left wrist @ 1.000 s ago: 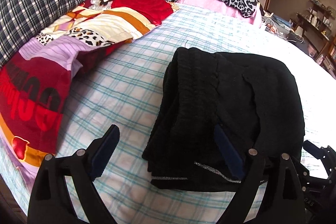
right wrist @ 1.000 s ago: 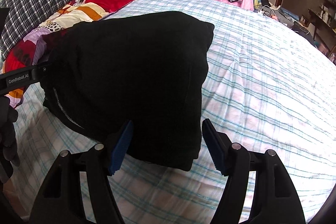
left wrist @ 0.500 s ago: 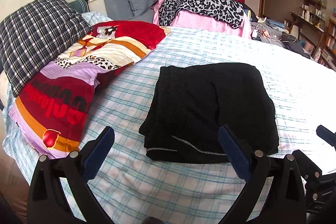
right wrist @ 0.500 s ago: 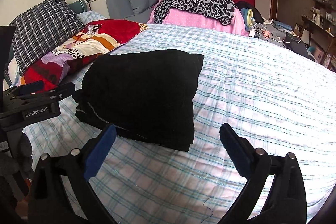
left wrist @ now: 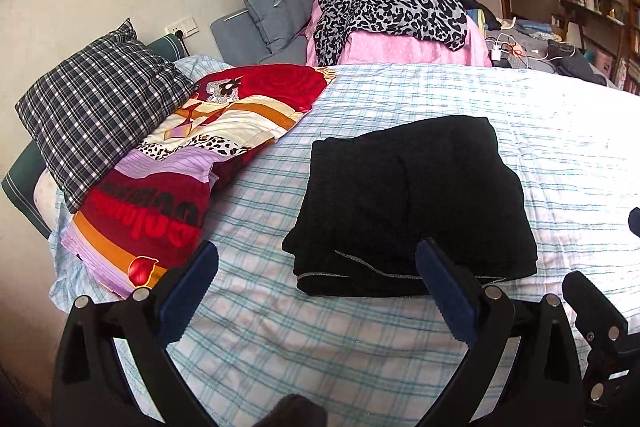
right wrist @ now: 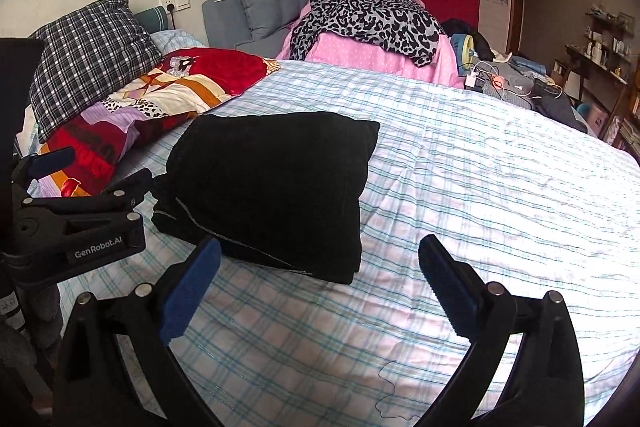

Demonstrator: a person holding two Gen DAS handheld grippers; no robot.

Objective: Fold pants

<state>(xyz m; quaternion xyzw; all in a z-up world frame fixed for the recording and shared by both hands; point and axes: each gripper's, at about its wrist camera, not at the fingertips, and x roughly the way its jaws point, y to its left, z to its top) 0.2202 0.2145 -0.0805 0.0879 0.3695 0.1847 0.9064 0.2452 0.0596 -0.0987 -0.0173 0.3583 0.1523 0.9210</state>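
The black pants [left wrist: 408,203] lie folded in a compact stack on the checked bed sheet [left wrist: 360,347]; they also show in the right wrist view [right wrist: 272,187]. My left gripper [left wrist: 316,279] is open and empty, held back from the near edge of the stack. My right gripper [right wrist: 320,271] is open and empty, near the stack's front right corner and apart from it. The left gripper's body [right wrist: 76,227] shows at the left of the right wrist view.
A red patterned quilt [left wrist: 192,163] and a plaid pillow [left wrist: 100,99] lie left of the pants. A leopard-print cloth on pink bedding [left wrist: 392,15] sits at the head. Grey cushions [left wrist: 276,7] lean on the wall. Cluttered shelves [left wrist: 592,7] stand far right.
Both grippers have let go of the folded pants and pulled back and up from the stack. Their jaws opened wider. The pants stay on the bed.
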